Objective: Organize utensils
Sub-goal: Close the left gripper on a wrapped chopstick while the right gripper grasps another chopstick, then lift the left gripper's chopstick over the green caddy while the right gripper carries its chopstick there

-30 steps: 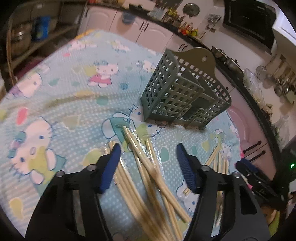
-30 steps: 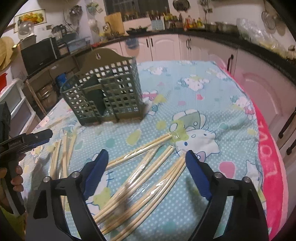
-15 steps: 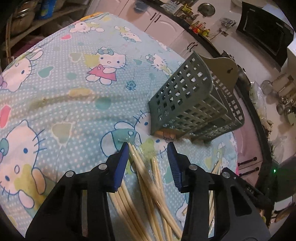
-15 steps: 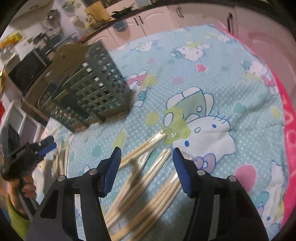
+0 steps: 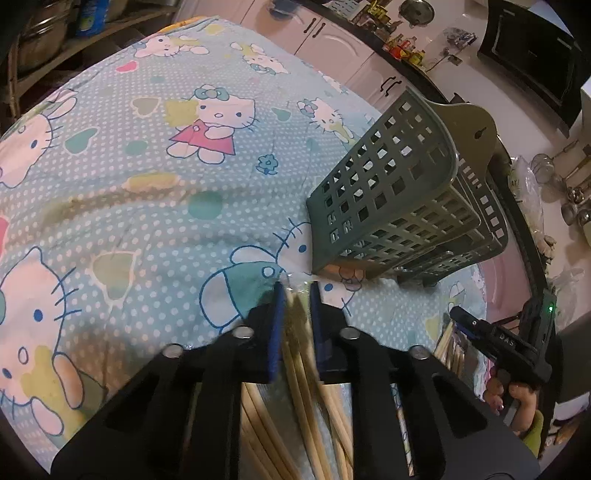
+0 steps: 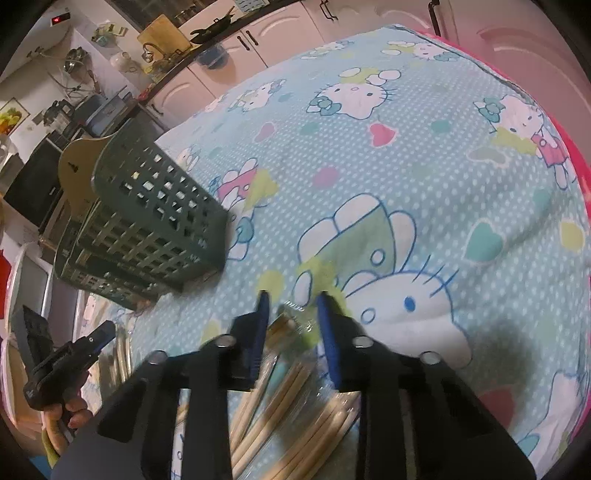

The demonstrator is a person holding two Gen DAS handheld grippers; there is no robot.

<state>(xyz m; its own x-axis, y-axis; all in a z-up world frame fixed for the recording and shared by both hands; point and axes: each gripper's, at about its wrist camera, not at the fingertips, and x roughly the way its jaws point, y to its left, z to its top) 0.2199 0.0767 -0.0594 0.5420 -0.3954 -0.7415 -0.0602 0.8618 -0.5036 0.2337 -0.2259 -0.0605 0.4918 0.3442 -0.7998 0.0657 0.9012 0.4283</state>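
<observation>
Two grippers: both down on the table, each working its own pile of wrapped chopsticks.
Left gripper (image 5: 297, 291): jaws have just been closing and now pinch the tip of a wrapped chopstick pair (image 5: 295, 332), blue pads tight on both sides, clear wrapper poking out past the tips.
Left pile: more loose chopsticks (image 5: 258, 424) lie under and behind the fingers, running toward the bottom of the left wrist view.
Right gripper (image 6: 291, 299): jaws have also just been closing, with a wrapped chopstick bundle (image 6: 286, 325) between the pads. A bit of gap shows on either side and the view is blurry, so I can't tell for sure if the pads are actually pressing on it.
Right pile: several more sticks (image 6: 295, 406) fan out under that gripper, some in shiny plastic sleeves.
Utensil holder (image 5: 399, 199): grey-green plastic grid basket with a hanging tab at the back, standing on the cloth just beyond the left gripper's tips, and off to the upper left in the right wrist view (image 6: 147, 221). Looks like nothing is sticking out of its top.
Tablecloth (image 5: 147, 184): light blue, polka dots, cartoon cat print, covers the whole round table.
Person: a hand (image 6: 70, 406) wraps the handle of the left gripper at the lower left of the right wrist view.
Background: kitchen counters and cabinets (image 6: 258, 29), pretty cluttered.
</observation>
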